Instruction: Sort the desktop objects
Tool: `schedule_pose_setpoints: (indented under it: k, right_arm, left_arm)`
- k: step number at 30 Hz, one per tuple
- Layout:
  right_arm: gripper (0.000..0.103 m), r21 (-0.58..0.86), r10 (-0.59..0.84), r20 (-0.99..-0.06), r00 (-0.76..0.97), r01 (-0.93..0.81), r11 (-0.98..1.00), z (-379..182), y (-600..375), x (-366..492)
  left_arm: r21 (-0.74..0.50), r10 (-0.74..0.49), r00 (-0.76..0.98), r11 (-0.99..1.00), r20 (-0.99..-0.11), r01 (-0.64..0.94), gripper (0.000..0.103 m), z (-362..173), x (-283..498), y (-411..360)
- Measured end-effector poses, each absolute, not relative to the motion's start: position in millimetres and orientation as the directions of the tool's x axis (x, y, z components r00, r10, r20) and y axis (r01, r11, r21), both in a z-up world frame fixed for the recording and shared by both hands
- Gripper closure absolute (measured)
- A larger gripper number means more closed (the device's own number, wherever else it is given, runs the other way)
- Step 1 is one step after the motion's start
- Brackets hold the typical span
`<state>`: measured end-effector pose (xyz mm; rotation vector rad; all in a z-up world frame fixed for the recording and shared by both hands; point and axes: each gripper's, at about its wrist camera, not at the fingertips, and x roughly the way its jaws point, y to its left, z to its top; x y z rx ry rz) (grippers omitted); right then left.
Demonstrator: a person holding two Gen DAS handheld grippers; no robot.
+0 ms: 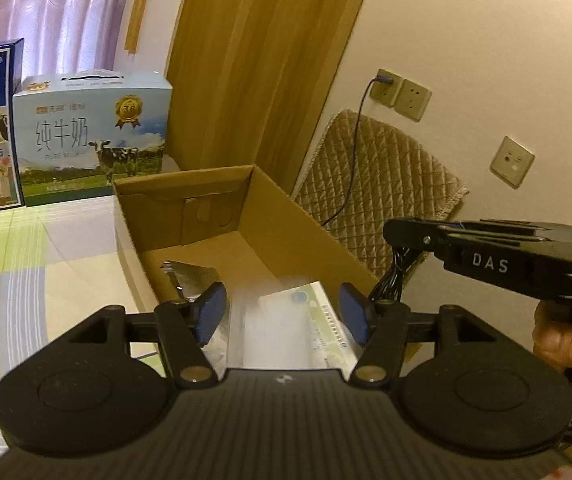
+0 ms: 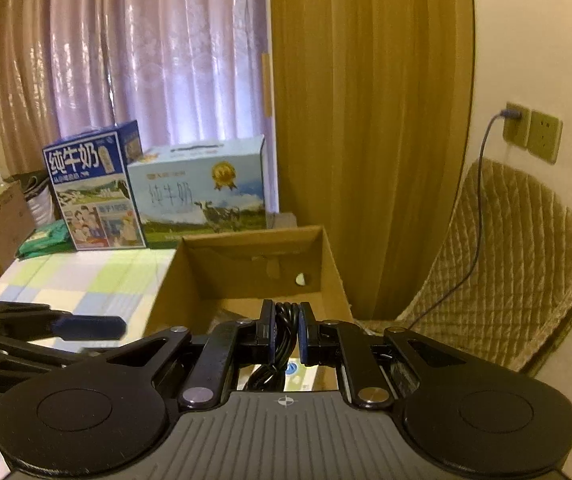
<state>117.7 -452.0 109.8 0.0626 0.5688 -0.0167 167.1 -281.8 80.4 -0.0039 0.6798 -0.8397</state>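
Your left gripper (image 1: 282, 312) hangs over the near end of the open cardboard box (image 1: 286, 216), its blue-padded fingers (image 1: 211, 308) spread wide with nothing between them. Below that gap, inside the box, lies a white packet with green print (image 1: 318, 320); it is blurred, so you cannot read what it is. Just to its left, also on the box floor, sits a crumpled silvery wrapper (image 1: 190, 274).

Your right gripper (image 2: 287, 330) has its fingers pressed together on a coiled black cable (image 2: 284, 332) — the loops bunch between the pads and hang down below them. It is held above the near part of the same box (image 2: 246, 264), and the white-and-green packet (image 2: 296, 376) shows beneath the dangling cable. From the left wrist view, the right gripper (image 1: 402, 260) comes in from the right at the box's right wall, the cable bundle (image 1: 394, 280) drooping beside that wall, and part of your hand (image 1: 558, 340) shows on its handle.

The box stands on a checked tablecloth (image 2: 86, 280) in pale green, blue and white. At the far edge of the table stand two milk cartons side by side — a dark blue one (image 2: 90, 184) on the left, a light blue one (image 2: 202, 188) on the right.
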Motion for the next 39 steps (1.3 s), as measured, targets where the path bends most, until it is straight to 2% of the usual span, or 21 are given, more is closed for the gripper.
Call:
schedule_pose_setpoints:
  k: [9,10,13,14,17,22,26,39]
  right_arm:
    - [0.094,0.126,0.065,-0.558,0.827,0.007,0.992,93.2,-457.7,146.0]
    - [0.089,0.138,0.068,-0.554,0.830,0.011,0.990,94.2,-458.6,146.4]
    - [0.053,0.152,0.055,-0.520,0.852,0.029,0.988,101.5,-459.9,139.2]
    - [0.048,0.152,0.050,-0.512,0.858,0.033,0.988,104.0,-459.6,135.6]
    - [0.044,0.157,0.048,-0.504,0.862,0.038,0.987,111.0,-458.7,121.3]
    - [0.016,0.152,0.027,-0.497,0.867,0.056,0.987,120.6,-453.5,84.5]
    - [0.002,0.136,0.017,-0.507,0.862,0.060,0.989,127.5,-446.6,50.9]
    - [0.002,0.078,-0.018,-0.574,0.818,0.076,0.994,149.9,-423.3,-30.9]
  left_arm:
    - [-0.207,-0.628,0.529,0.734,-0.572,0.647,0.042,70.2,167.3,-246.3]
    - [-0.201,-0.622,0.535,0.738,-0.572,0.644,0.040,70.6,166.0,-243.3]
    - [-0.188,-0.607,0.557,0.754,-0.566,0.630,0.029,74.5,159.6,-231.7]
    - [-0.180,-0.599,0.568,0.761,-0.564,0.623,0.026,76.0,155.7,-226.7]
    - [-0.161,-0.569,0.594,0.785,-0.569,0.598,0.020,79.3,143.5,-214.6]
    - [-0.138,-0.519,0.630,0.823,-0.578,0.551,0.002,82.1,114.2,-196.1]
    - [-0.123,-0.483,0.646,0.846,-0.591,0.519,0.001,85.3,87.4,-187.4]
    - [-0.152,-0.477,0.632,0.854,-0.611,0.498,0.001,121.8,11.5,-189.3]
